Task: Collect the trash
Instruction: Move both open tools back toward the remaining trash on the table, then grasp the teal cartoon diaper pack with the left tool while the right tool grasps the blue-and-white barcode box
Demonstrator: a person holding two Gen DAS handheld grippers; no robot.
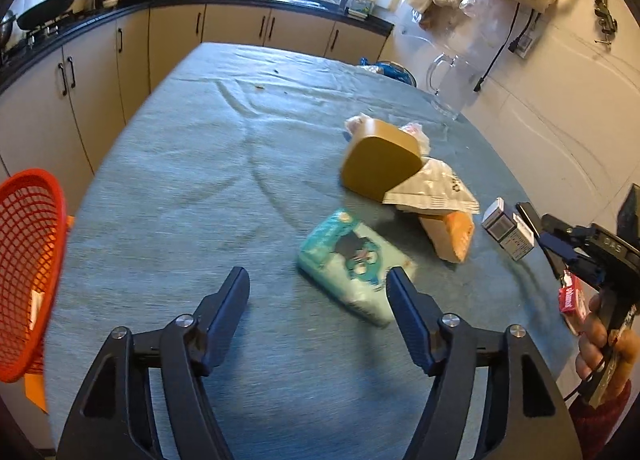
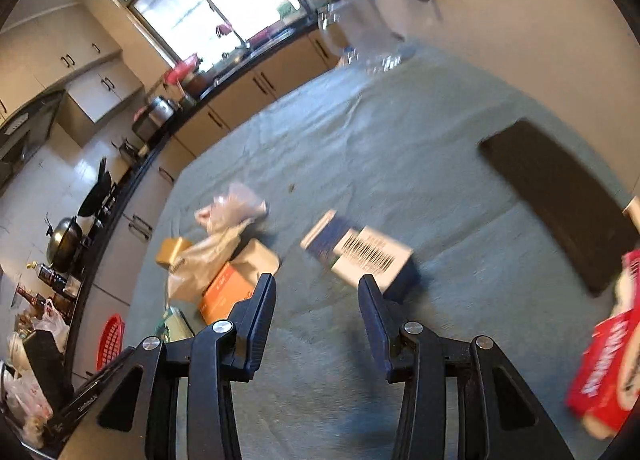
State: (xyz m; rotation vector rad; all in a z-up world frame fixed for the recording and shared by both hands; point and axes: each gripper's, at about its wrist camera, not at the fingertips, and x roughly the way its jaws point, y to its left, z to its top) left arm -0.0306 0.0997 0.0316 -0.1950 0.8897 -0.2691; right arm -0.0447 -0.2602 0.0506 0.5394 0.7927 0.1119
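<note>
My left gripper stands open over the teal tablecloth, nothing between its fingers. A teal tissue packet lies just past its right fingertip. Beyond that sit a brown box, a white wrapper, an orange box and a small white-and-blue box. My right gripper is open too, its pads bare. The white-and-blue box, barcode up, lies just beyond its right fingertip. The orange box and white wrapper are to its left.
A red mesh basket hangs off the table's left edge. A glass pitcher stands at the far right by the wall. A flat black object and a red packet lie to the right. Kitchen cabinets line the left side.
</note>
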